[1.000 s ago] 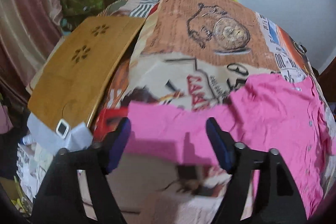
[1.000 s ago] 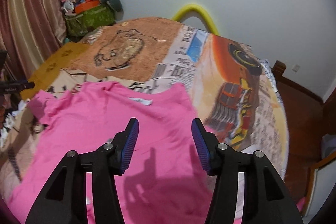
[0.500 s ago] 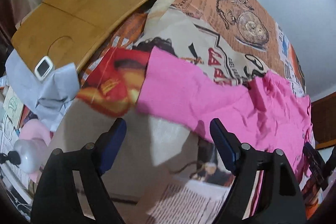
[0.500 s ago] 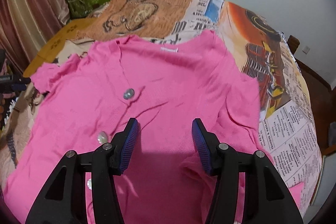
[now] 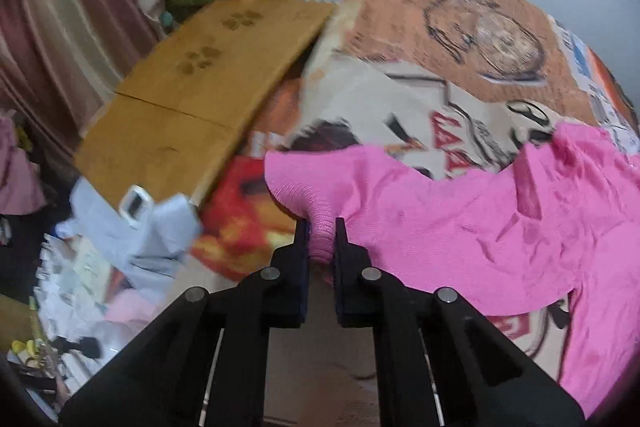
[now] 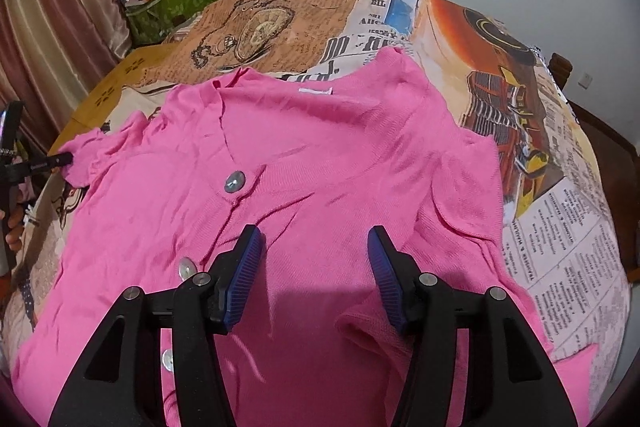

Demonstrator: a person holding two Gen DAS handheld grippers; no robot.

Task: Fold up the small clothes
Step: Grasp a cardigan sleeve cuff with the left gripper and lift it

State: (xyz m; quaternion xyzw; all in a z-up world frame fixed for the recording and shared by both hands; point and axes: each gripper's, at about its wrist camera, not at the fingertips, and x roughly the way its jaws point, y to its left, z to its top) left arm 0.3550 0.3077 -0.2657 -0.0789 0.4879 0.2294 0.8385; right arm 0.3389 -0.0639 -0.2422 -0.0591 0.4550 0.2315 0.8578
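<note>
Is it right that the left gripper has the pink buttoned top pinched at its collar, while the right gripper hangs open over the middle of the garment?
Not quite. The left gripper, jaws closing, pinches the sleeve cuff of the pink buttoned top, not its collar; the left wrist view shows it. The right gripper does hang open over the middle of the garment.

Soft pink knit cardigan [image 6: 320, 155] with glossy buttons [image 6: 235, 181] lies on matt printed cloth bedspread [image 6: 560, 227].
</note>
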